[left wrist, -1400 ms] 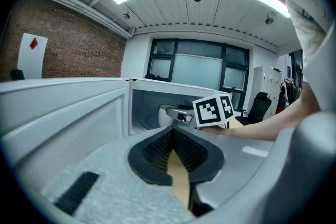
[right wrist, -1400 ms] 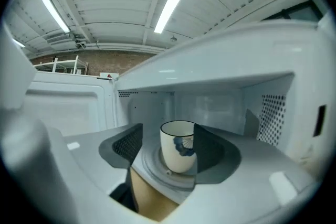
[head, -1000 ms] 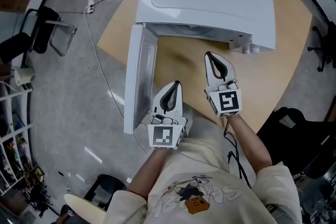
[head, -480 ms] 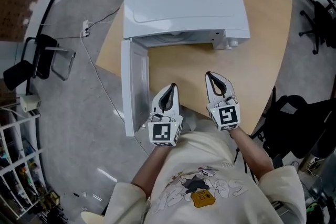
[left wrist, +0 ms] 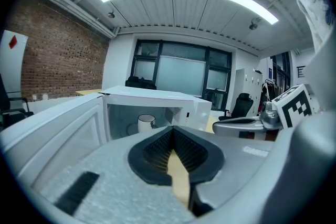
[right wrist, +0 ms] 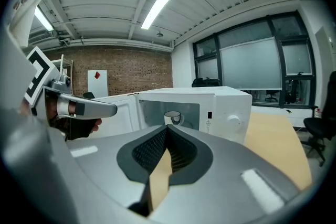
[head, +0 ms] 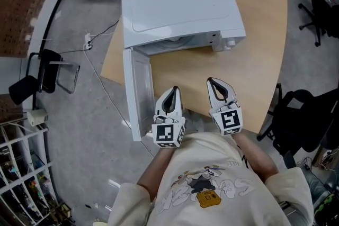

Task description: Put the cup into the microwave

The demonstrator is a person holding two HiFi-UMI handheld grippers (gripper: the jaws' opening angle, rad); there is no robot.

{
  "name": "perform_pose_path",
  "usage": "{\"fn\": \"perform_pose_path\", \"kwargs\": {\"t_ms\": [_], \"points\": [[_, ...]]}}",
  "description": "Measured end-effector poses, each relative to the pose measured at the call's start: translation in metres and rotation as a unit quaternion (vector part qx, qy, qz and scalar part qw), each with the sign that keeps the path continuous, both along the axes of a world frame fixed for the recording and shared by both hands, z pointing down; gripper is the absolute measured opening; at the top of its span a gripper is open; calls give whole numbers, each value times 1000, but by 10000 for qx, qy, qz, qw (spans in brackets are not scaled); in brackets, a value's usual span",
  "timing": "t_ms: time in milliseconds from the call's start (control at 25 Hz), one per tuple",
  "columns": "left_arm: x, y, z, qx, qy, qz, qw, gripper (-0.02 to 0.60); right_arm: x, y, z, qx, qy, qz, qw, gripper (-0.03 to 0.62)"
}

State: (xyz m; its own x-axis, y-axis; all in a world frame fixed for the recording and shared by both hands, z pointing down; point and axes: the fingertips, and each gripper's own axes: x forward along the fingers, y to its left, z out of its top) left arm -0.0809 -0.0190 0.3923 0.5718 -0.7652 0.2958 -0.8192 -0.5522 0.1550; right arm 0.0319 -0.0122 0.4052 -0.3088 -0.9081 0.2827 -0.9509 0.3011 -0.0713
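cup (left wrist: 146, 122) inside microwave (head: 180, 8), upper centre | door (head: 136, 90) open, probably only shutting remains | left tool (head: 174, 89), right tool (head: 211, 82): jaws together, empty

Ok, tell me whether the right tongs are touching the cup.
Apart. The right gripper view shows the cup standing inside the open microwave, well beyond the tips of the shut, empty right tongs.

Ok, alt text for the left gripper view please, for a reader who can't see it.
A white cup stands inside the white microwave, whose door stands open at the left. In the foreground the left gripper has its jaws together with nothing between them; the right gripper shows at the right.
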Motion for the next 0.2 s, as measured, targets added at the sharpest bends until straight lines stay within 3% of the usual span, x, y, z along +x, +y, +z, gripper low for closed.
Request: {"fn": "perform_pose_path", "kwargs": {"t_ms": [200], "points": [[-2, 1, -2, 22, 12, 21, 10000, 5, -3, 3, -1, 2, 4, 34, 10000, 5]]}}
